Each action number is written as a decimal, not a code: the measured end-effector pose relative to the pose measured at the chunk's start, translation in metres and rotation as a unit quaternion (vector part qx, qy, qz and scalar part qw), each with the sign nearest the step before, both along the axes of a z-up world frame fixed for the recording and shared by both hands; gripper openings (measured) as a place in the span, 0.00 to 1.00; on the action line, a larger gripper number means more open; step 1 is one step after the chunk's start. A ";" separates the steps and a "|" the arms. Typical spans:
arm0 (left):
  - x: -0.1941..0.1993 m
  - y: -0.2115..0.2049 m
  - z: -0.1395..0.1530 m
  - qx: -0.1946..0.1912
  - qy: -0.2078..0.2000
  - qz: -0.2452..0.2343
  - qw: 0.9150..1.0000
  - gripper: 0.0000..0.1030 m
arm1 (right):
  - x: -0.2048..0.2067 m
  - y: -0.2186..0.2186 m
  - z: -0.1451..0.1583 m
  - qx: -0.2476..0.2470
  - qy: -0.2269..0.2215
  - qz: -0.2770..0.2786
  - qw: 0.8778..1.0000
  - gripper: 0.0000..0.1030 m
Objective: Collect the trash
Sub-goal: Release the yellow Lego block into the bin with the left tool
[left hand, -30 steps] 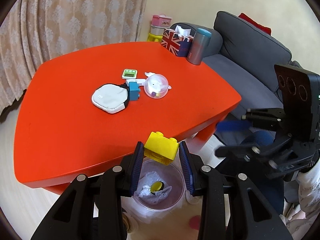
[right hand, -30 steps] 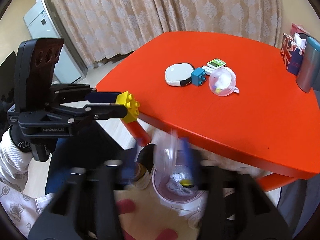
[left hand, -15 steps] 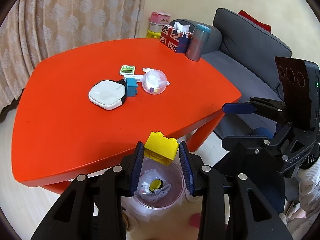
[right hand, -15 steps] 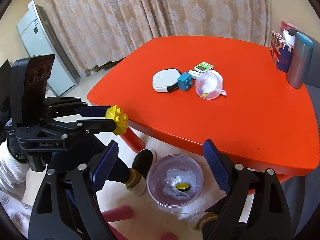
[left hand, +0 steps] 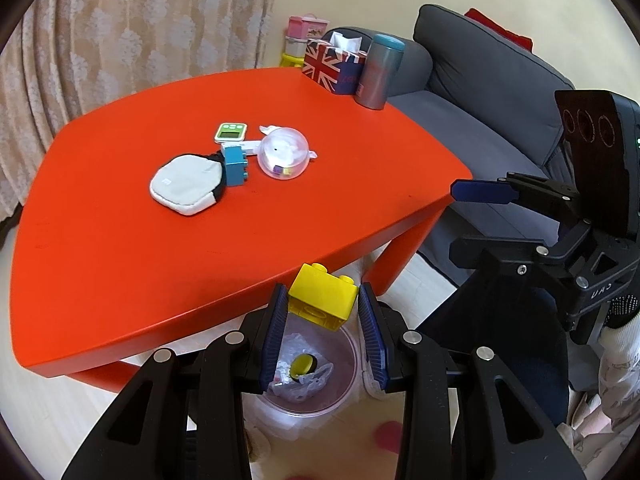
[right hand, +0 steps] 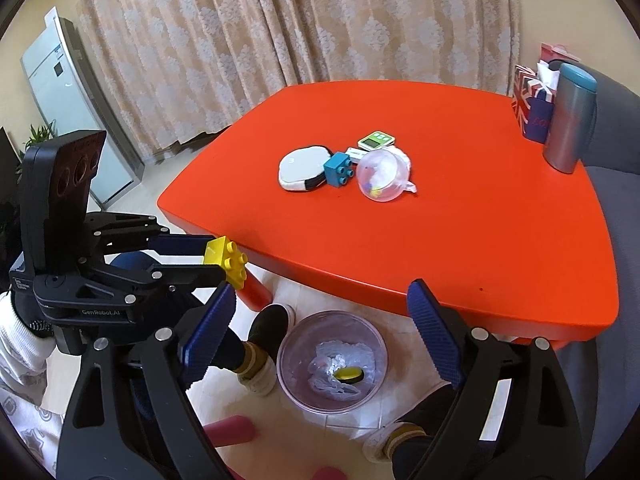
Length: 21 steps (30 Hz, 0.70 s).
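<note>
My left gripper (left hand: 323, 312) clamps a yellow brick (left hand: 323, 300) above the clear bin (right hand: 332, 360) on the floor | my right gripper (right hand: 320, 336) stands wide, nothing between its jaws, over that bin | bin holds a crumpled bag (right hand: 340, 372) and a yellow bit, beside the red table (right hand: 460, 240).

Below our left gripper (left hand: 323, 312), which clamps a yellow plastic brick (left hand: 323, 300), the round clear plastic bin (right hand: 376, 364) on the floor lies open from above, holding only crumpled film and a yellow cap. The red table's (left hand: 160, 248) near edge and red leg (left hand: 394, 260) crowd it on the far side; shoes (right hand: 264, 336) stand just beside its rim. Between our right gripper's (right hand: 320, 332) wide-spread jaws we see nothing but air over the bin. On the tabletop, a clustered pouch, blue brick and clear dome sit mid-table, with bare red surface around them.
</note>
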<state>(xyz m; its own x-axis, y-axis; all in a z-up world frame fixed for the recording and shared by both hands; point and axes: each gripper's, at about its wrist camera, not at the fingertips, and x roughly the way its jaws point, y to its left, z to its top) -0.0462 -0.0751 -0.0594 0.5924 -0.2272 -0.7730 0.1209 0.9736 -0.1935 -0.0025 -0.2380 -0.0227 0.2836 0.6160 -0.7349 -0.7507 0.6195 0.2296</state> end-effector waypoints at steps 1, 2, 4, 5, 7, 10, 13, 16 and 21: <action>0.000 -0.001 0.000 -0.001 0.000 -0.001 1.000 0.35 | 0.001 -0.001 0.000 0.001 0.001 -0.001 1.000 0.84; 0.002 -0.002 0.000 -0.001 0.001 -0.004 1.000 0.36 | 0.001 -0.003 -0.001 0.001 0.002 -0.003 1.000 0.84; 0.003 -0.004 0.000 0.000 0.000 -0.006 1.000 0.37 | 0.003 -0.003 -0.001 0.001 0.003 -0.005 1.000 0.84; 0.003 -0.005 0.000 0.000 0.000 -0.005 1.000 0.47 | 0.003 -0.004 -0.001 0.001 0.004 -0.005 1.000 0.84; 0.004 -0.003 0.000 -0.001 -0.008 0.000 1.000 0.72 | 0.004 -0.005 -0.001 0.002 0.005 -0.007 1.000 0.84; 0.004 -0.001 0.003 -0.002 -0.021 0.010 1.000 0.87 | 0.004 -0.004 -0.001 0.002 0.004 -0.009 1.000 0.84; 0.004 0.003 0.005 0.001 -0.022 0.019 1.000 0.91 | 0.004 -0.004 -0.001 0.002 0.004 -0.009 1.000 0.85; 0.003 0.007 0.006 0.002 -0.024 0.029 0.999 0.92 | 0.005 -0.004 -0.001 0.002 0.005 -0.009 1.000 0.85; 0.001 0.011 0.006 0.007 -0.023 0.036 0.999 0.93 | 0.003 -0.001 0.001 0.001 0.005 -0.005 1.000 0.87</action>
<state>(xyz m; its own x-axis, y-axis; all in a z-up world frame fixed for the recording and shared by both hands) -0.0453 -0.0641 -0.0532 0.6420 -0.1719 -0.7472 0.0588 0.9827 -0.1756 0.0006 -0.2392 -0.0213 0.2820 0.6151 -0.7363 -0.7423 0.6261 0.2388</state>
